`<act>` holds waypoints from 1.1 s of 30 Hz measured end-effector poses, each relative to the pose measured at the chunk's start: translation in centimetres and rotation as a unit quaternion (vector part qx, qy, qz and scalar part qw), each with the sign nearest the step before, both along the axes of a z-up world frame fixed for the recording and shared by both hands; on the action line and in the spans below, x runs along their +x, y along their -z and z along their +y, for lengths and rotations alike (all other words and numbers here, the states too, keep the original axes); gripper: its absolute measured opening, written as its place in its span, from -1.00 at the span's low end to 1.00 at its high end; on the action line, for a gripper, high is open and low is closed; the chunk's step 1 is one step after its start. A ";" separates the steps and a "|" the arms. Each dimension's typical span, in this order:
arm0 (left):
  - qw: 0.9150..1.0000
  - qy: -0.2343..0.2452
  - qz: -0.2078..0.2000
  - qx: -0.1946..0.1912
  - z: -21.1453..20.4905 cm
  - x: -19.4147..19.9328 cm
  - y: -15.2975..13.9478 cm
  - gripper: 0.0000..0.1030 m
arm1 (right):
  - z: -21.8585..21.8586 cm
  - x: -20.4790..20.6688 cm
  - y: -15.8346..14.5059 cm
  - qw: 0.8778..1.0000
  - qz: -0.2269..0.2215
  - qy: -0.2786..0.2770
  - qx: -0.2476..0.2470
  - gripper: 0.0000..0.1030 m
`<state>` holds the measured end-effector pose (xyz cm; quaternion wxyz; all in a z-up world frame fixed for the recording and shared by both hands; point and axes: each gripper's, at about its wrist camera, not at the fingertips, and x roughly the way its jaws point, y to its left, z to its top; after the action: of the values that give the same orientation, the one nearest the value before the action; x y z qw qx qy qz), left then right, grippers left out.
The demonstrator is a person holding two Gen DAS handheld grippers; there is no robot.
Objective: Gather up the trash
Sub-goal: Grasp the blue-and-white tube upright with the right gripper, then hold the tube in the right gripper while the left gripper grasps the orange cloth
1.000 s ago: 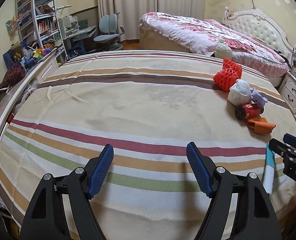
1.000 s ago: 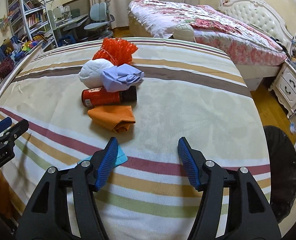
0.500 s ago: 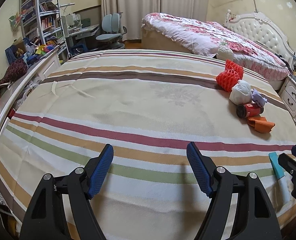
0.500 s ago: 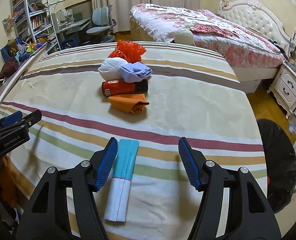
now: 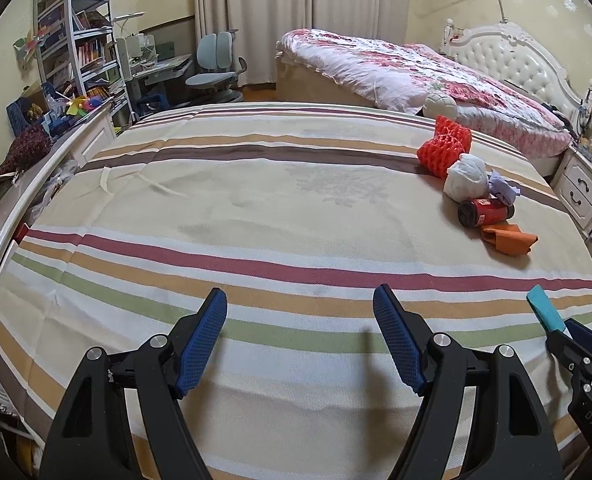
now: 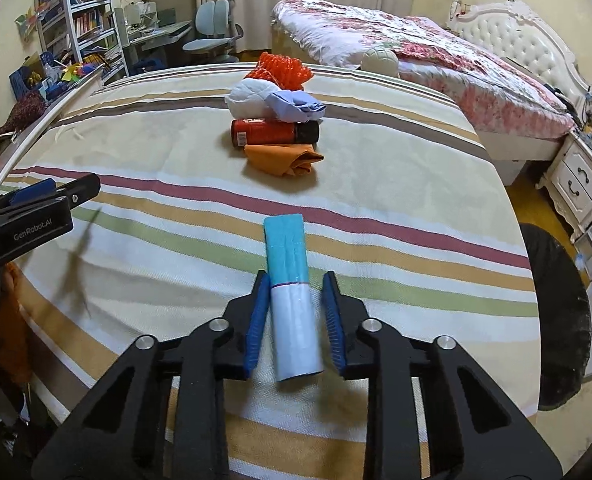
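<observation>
1. While closed most of the way around the white-and-teal roll of plastic bags [image 6: 292, 296], right gripper [image 6: 295, 322] with blue fingers [image 6: 257, 320] flanking the white half of the roll; cannot tell whether the pads press it or just bracket it, a thin gap seeming to show on each side.
2. Lying lengthwise along the fingers, teal end pointing away, on the striped bedspread [image 6: 396, 200] near its front edge.
3. Spread wide and holding nothing: left gripper [image 5: 300, 340], poised over the green and tan stripes, well apart from any item.
4. Seen from the left wrist view, only the teal tip of the roll [image 5: 545, 314] poking out past the right gripper [image 5: 576, 346] at the far right edge.
5. Farther back on the bedspread, a tight cluster of trash: folded orange cloth [image 6: 284, 159] nearest, touching the red cylindrical can with black cap [image 6: 274, 132] lying on its side behind it.
6. Behind the can, crumpled lavender paper [image 6: 296, 105] resting against a white crumpled wad [image 6: 248, 98], then red foam fruit netting [image 6: 282, 71] at the back.
7. Off the right edge of the bed, on the floor, a dark round bin [image 6: 556, 320], partly cut off.
8. Beyond, a second bed with pink floral quilt [image 6: 396, 44] and a grey-blue desk chair [image 6: 212, 28].
</observation>
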<state>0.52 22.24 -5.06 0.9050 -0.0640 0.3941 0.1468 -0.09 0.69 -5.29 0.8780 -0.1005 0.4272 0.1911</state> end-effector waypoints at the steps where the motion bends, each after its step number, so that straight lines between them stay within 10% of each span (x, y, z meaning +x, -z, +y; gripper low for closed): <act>1: 1.000 0.002 0.000 0.000 -0.2 0.1 0.0 0.42 | -0.2 0.1 0.0 1.000 -0.001 0.003 0.001 -0.64; 33: 0.991 0.133 0.005 0.022 -13.2 6.6 0.3 0.42 | -6.9 7.8 0.4 0.997 -0.007 0.074 0.024 -0.64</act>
<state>7.15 9.07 -5.37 0.9158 0.0096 0.4001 0.0341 7.72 -6.26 -5.69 0.8947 -0.0486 0.4231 0.1349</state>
